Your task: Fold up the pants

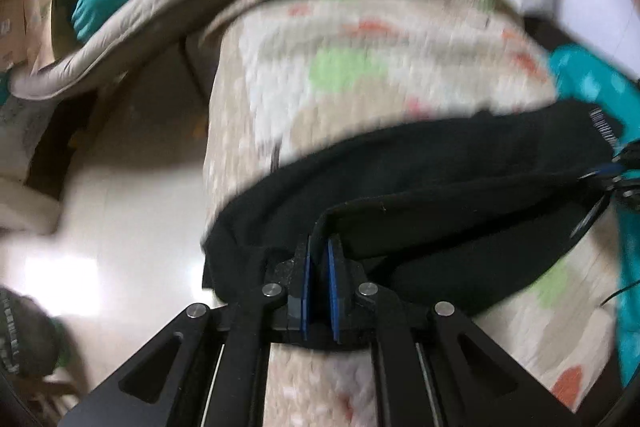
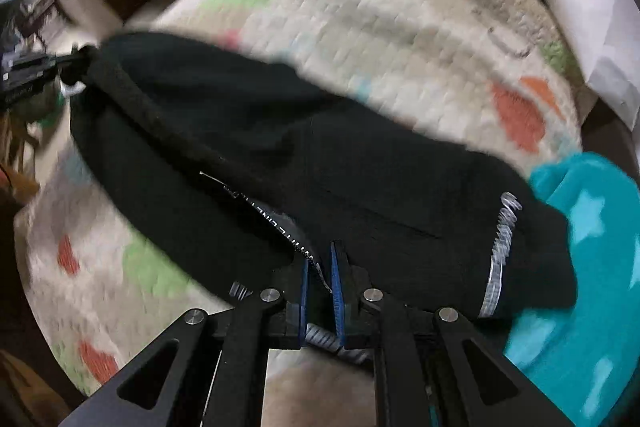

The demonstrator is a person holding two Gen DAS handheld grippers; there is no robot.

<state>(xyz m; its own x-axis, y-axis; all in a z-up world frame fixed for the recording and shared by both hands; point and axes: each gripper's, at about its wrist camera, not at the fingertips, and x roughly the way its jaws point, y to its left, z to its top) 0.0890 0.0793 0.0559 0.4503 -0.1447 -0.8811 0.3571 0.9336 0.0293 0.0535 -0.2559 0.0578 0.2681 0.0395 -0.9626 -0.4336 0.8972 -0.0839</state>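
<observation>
The left tongs (image 1: 319, 267) were clamped on a black edge of the pants (image 1: 420, 187), and the right tongs (image 2: 320, 275) were pinched together on the end bearing white lettering, so the cloth stretched between the two. From the left tongs the pants ran toward 2 o'clock across a patterned quilt (image 1: 340, 67) on what looked like a bed, with a teal blanket (image 2: 580, 267) at the right tongs' 3 o'clock. The pants seemed doubled over once, mid-fold, with further folding and laying down probably left.
</observation>
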